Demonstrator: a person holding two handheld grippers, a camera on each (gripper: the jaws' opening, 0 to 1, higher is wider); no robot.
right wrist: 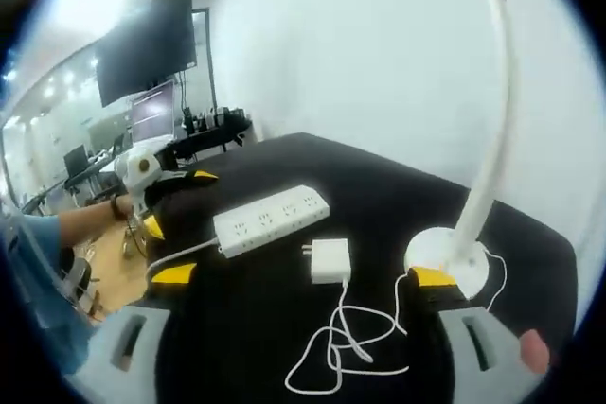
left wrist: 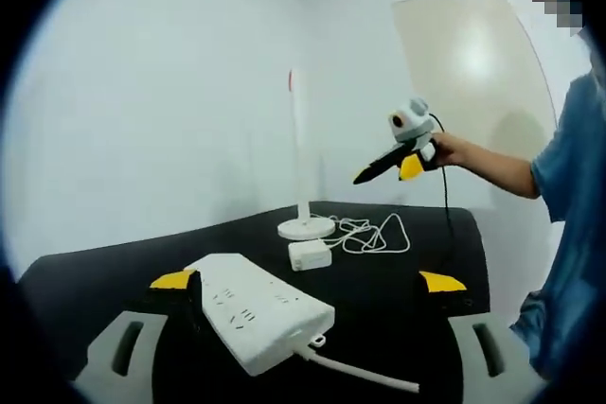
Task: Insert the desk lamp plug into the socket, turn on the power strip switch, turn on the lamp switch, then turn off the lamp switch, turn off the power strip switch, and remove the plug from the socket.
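Note:
A white power strip [left wrist: 256,314] lies on the black table [left wrist: 398,281], just ahead of my open left gripper [left wrist: 308,281], nearer its left jaw. Beyond it sit the white plug adapter [left wrist: 310,254], its coiled cable [left wrist: 374,234] and the lamp's round base [left wrist: 306,227] with the thin stem [left wrist: 300,139] rising upright. My right gripper [left wrist: 383,172] hovers above the cable, held by a hand. In the right gripper view, the right gripper [right wrist: 303,275] is open above the plug [right wrist: 329,259], with the lamp base [right wrist: 447,257] by its right jaw. The power strip [right wrist: 273,219] lies beyond, and the left gripper [right wrist: 175,201] is at the strip's left end.
The strip's own thick cord [left wrist: 360,374] trails off toward the near table edge. A plain white wall [left wrist: 170,92] backs the table. A dark monitor [right wrist: 151,40] and desks stand in the room behind. The person's blue sleeve [left wrist: 568,158] is at the right.

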